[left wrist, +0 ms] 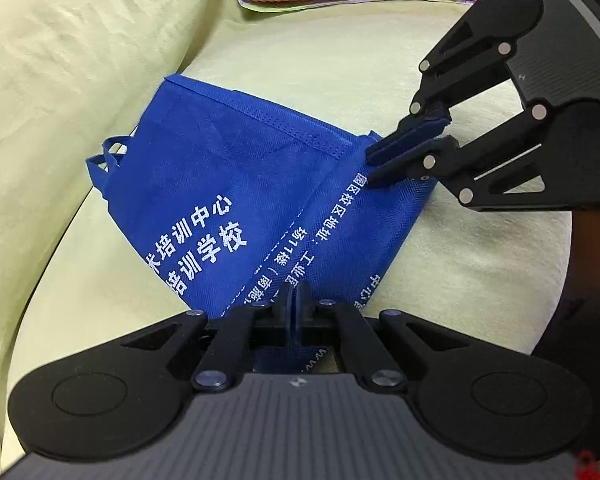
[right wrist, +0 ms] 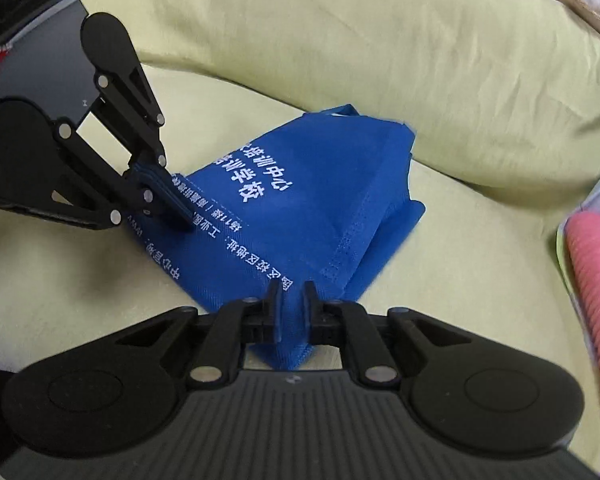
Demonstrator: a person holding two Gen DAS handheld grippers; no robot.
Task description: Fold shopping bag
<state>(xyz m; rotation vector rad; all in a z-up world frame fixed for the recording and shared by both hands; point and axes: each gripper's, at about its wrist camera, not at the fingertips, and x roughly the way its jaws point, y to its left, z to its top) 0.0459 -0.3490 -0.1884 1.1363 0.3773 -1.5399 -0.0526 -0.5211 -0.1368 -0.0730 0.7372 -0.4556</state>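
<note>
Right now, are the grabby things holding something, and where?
Yes. Both hold the blue shopping bag: the left hand-held gripper and the right hand-held gripper each pinch a corner of one edge.

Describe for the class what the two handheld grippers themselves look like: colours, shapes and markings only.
The left gripper and the right gripper look alike: matte black linkage arms with silver rivets, round black discs at either side, a grey ribbed body with a small white logo, and dark blue pads lining the fingers. No cables or sleeves show.

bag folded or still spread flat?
Partly folded: the bag is doubled over, a stitched hem crossing its printed face, both tools pinching its near corners. Not flat.
</note>
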